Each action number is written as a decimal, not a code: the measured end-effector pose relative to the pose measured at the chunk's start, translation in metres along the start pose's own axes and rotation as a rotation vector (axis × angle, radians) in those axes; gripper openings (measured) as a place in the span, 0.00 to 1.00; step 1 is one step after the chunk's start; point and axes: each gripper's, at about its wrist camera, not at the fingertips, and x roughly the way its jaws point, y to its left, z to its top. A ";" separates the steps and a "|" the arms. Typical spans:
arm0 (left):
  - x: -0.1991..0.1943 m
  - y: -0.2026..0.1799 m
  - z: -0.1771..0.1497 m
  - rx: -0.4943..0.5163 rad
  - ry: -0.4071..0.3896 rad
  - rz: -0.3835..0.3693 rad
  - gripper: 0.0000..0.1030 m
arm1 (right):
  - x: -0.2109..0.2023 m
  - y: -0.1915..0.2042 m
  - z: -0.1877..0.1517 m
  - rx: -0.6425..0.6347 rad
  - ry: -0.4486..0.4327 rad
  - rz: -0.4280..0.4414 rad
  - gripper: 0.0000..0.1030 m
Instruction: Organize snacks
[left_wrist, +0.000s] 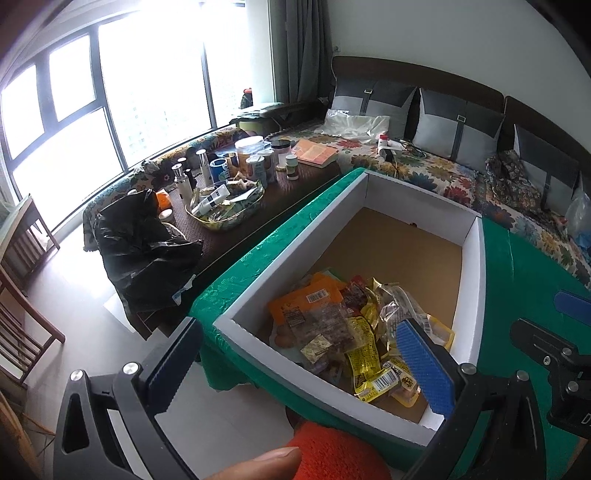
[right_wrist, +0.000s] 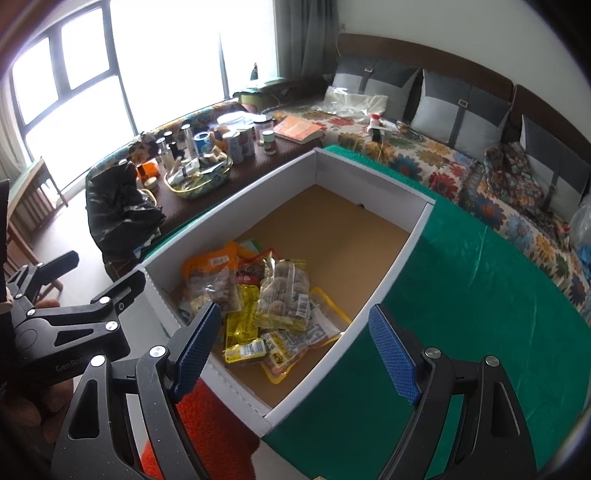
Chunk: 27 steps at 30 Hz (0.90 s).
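A white cardboard box (left_wrist: 471, 236) with a brown bottom stands on a green cloth (left_wrist: 524, 266); it also shows in the right wrist view (right_wrist: 395, 266). A pile of snack packets (left_wrist: 347, 328) lies in its near end, orange, yellow and clear ones (right_wrist: 258, 302). My left gripper (left_wrist: 295, 365) is open and empty above the box's near left corner. My right gripper (right_wrist: 299, 343) is open and empty above the box's near right wall. The right gripper's body shows at the right edge of the left wrist view (left_wrist: 554, 354).
A dark low table (left_wrist: 295, 184) left of the box carries jars, bottles, a glass dish of items (left_wrist: 225, 203) and a black plastic bag (left_wrist: 144, 243). A floral-covered sofa (right_wrist: 480, 173) with grey cushions runs behind. An orange cloth (right_wrist: 207, 424) lies below the box.
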 end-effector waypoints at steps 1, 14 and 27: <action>0.000 0.000 0.000 0.001 -0.002 0.003 1.00 | 0.001 0.000 -0.001 0.001 0.004 -0.001 0.83; 0.004 -0.001 0.001 0.015 -0.029 0.046 1.00 | 0.010 0.001 -0.001 0.003 0.022 -0.006 0.83; 0.003 -0.001 0.001 0.009 -0.018 0.020 1.00 | 0.012 0.001 -0.003 -0.001 0.023 -0.006 0.83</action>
